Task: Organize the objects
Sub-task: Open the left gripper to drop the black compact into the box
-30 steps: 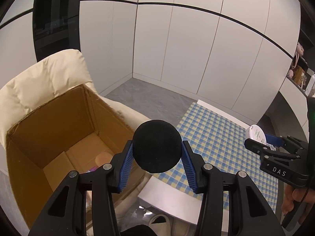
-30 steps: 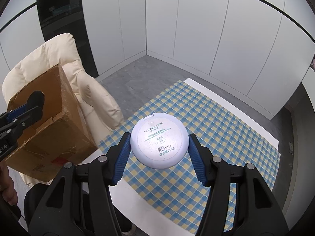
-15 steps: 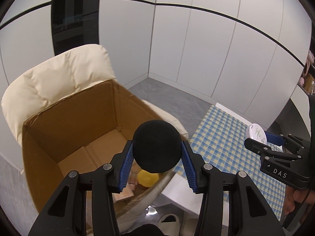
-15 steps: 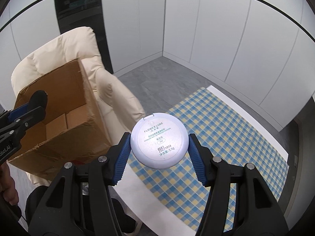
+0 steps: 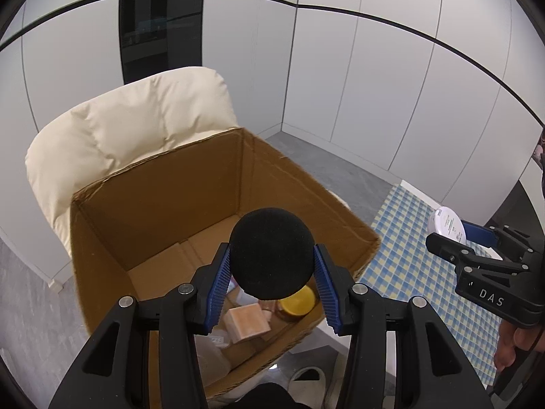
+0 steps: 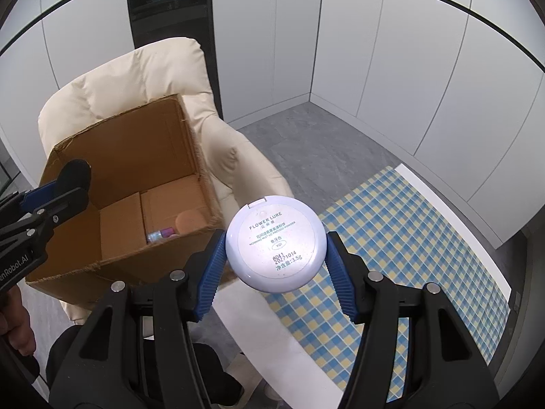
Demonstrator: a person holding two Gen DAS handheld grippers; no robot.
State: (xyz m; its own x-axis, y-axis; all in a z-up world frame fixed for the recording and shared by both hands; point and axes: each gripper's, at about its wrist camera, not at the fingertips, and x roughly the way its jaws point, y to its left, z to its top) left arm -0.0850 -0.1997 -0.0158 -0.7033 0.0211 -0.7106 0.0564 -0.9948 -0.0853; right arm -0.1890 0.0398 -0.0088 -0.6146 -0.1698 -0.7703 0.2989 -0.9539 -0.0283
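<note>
Item 1. Left tongs (image 5: pixel 271 266): closed on a black foam puff (image 5: pixel 271 253), a round disc gripped edge to edge between the blue pads, its flat face toward the camera. Held above the open cardboard box (image 5: pixel 163 204), over the near part of the opening. In the right wrist view the puff (image 6: pixel 74 174) appears edge-on, its disc standing roughly upright at the box's left wall.

Item 2. Right tongs (image 6: pixel 276 255): closed on a white round powder compact (image 6: pixel 276 243), pads on opposite rims, printed face toward the camera, small hinge tab at the top. Held beside the box, over its near right corner and the bench edge. In the left wrist view the compact (image 5: pixel 446 226) shows only as a thin tilted disc above the checked cloth (image 5: pixel 419 272).

Item 3. Cardboard box, top open, resting on a cream armchair (image 6: pixel 136 78).
- Left wrist view only: yellow-lidded jar (image 5: pixel 297 301), a tan block (image 5: pixel 247 322), pale items at the near wall.
- Right wrist view only: peach rounded sponge (image 6: pixel 189 221), a small pink and clear item (image 6: pixel 160 234) beside it on the box floor.

Item 4. Bench (image 6: pixel 289 351): white, covered with the blue and yellow checked cloth, just beside the armchair.

Item 5. A person's hand (image 5: pixel 511 341) grips the right handle at the frame edge.
</note>
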